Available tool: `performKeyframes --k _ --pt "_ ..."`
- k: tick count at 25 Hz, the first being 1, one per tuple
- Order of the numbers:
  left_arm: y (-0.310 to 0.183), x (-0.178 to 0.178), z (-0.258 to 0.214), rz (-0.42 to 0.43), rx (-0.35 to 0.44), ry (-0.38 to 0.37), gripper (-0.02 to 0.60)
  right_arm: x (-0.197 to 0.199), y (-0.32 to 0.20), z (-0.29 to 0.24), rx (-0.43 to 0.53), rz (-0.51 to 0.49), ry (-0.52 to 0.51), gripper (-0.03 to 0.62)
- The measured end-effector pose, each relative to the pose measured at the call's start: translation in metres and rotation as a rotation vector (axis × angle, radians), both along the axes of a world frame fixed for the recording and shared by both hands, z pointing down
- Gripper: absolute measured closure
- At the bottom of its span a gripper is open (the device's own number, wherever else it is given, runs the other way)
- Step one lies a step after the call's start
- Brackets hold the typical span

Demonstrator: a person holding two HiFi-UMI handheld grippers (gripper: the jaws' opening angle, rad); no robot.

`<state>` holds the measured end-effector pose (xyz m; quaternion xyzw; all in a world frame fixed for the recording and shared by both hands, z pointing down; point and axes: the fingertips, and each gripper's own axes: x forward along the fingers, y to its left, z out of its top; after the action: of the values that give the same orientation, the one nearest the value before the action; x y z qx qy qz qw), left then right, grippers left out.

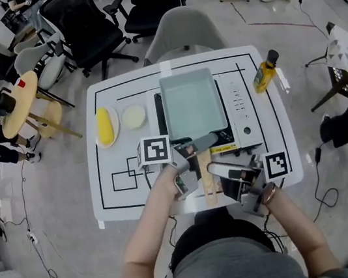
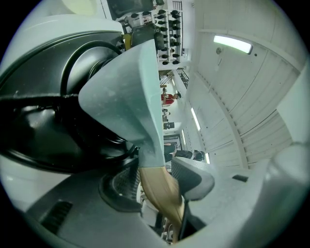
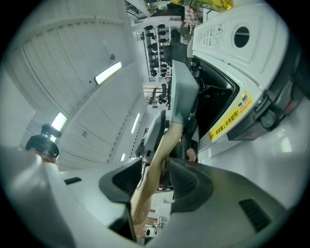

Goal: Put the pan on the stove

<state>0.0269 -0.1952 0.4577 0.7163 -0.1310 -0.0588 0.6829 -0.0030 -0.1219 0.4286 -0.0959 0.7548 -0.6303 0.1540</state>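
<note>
A pale rectangular pan (image 1: 192,102) sits flat on the white portable stove (image 1: 244,113), with its wooden handle (image 1: 207,179) pointing toward me. My left gripper (image 1: 190,157) straddles the handle near the pan. In the left gripper view the handle (image 2: 162,191) runs between the pads, and the left pad looks just clear of it, so the jaws stand open. My right gripper (image 1: 223,173) is further back on the handle. In the right gripper view both pads appear to press the handle (image 3: 157,164), so it is shut on it. The pan (image 3: 184,92) rises edge-on ahead, beside the stove (image 3: 232,53).
A yellow oil bottle (image 1: 266,71) stands at the stove's right. A plate with a yellow food item (image 1: 104,127) and a small round dish (image 1: 134,116) lie to its left. A grey chair (image 1: 182,31) sits behind the table. Cables trail over the floor.
</note>
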Motion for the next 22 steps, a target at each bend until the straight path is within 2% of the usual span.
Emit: performKeyframes --k 6,10,15,22 --pt "-0.001 0.000 -0.002 -0.014 0.011 0.006 0.400 0.017 0.005 0.000 0.016 0.031 0.037 0.421" --pt "0.000 -0.002 0.000 -0.029 -0.024 -0.004 0.399 0.032 0.007 0.002 0.016 0.067 0.059 0.421" --pt "-0.001 -0.004 0.002 -0.038 -0.012 -0.006 0.383 0.047 0.006 0.002 0.033 0.105 0.084 0.421" --pt "0.002 -0.006 0.002 -0.058 -0.053 0.009 0.376 0.060 0.003 -0.003 0.102 0.165 0.207 0.434"
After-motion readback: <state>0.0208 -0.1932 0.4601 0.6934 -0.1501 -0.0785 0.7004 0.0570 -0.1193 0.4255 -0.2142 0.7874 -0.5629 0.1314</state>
